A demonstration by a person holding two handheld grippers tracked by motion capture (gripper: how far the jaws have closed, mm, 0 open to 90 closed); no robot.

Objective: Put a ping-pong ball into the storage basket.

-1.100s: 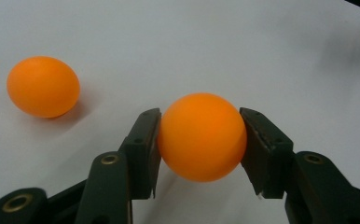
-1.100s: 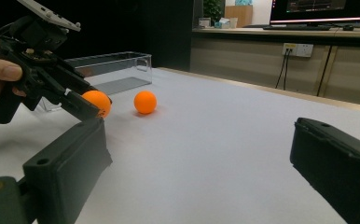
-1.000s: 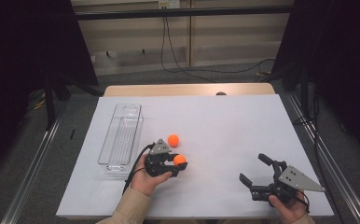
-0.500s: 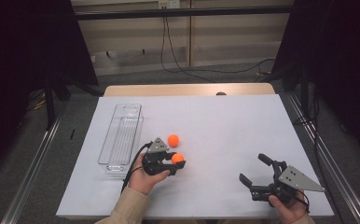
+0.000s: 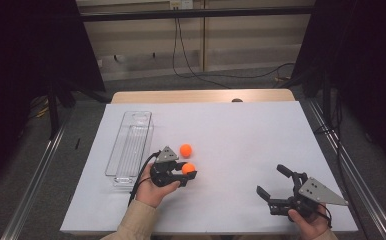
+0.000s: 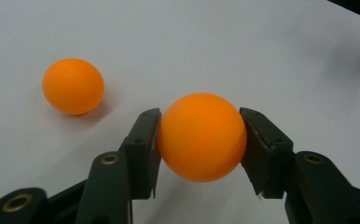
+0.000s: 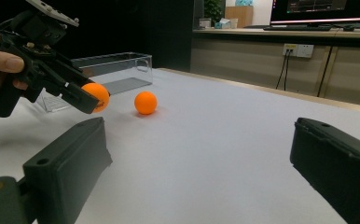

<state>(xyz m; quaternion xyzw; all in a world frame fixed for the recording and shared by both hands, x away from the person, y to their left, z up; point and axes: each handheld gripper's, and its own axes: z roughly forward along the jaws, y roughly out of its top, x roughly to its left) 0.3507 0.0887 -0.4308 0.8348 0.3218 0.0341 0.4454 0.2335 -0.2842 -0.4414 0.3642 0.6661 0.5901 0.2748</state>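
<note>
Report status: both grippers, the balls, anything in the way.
Left gripper shut on held ball, just above the table. Right gripper open, idle at right. Second ball loose beside it. Clear tray left, path unobstructed.

Wide-apart black jaws, left gripper point(image 7: 92, 100) gripping orange ball point(image 7: 97, 94)

Open counter point(image 5: 241, 130) is stretching wide between the two hands; only the loose orange ball point(image 5: 186, 150) and the clear tray point(image 5: 131, 145) are standing along the left.
</note>
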